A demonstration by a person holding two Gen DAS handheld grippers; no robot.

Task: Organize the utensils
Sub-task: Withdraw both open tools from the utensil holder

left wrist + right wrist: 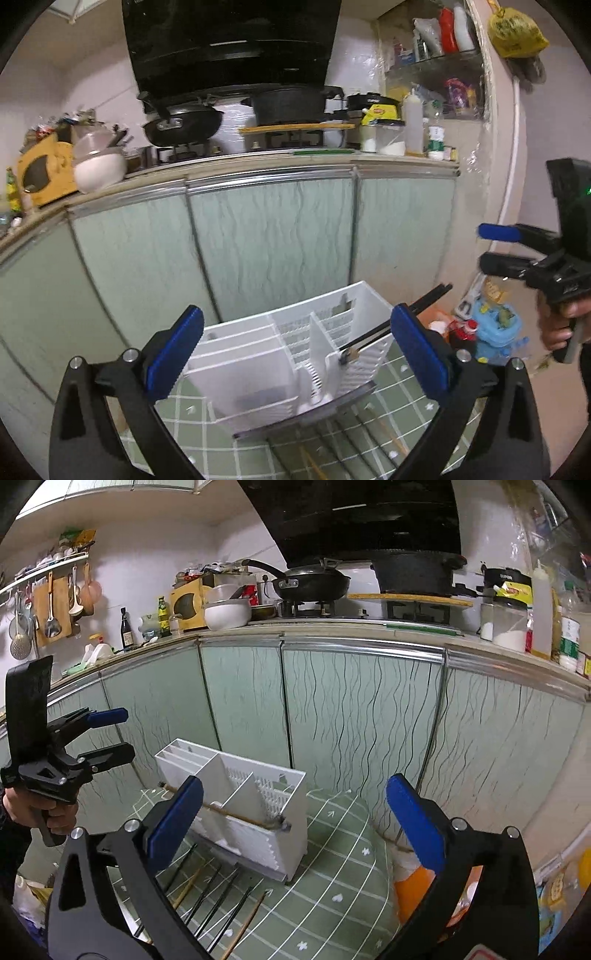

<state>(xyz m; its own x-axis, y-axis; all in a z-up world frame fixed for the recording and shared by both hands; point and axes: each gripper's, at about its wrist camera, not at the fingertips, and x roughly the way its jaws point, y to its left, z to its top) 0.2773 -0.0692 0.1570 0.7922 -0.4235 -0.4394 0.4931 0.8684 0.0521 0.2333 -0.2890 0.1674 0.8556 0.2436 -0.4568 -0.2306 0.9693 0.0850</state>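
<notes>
Chopsticks (225, 812) lie across white holder (295, 812), both tools spread wide.

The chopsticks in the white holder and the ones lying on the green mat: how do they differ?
The chopsticks in the white utensil holder lean tilted across its compartments: a wooden chopstick and a black pair. The loose chopsticks lie flat on the green mat, spread side by side and more numerous. Both groups mix black and wooden sticks.

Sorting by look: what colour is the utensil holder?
White; clearest in the right wrist view.
</notes>
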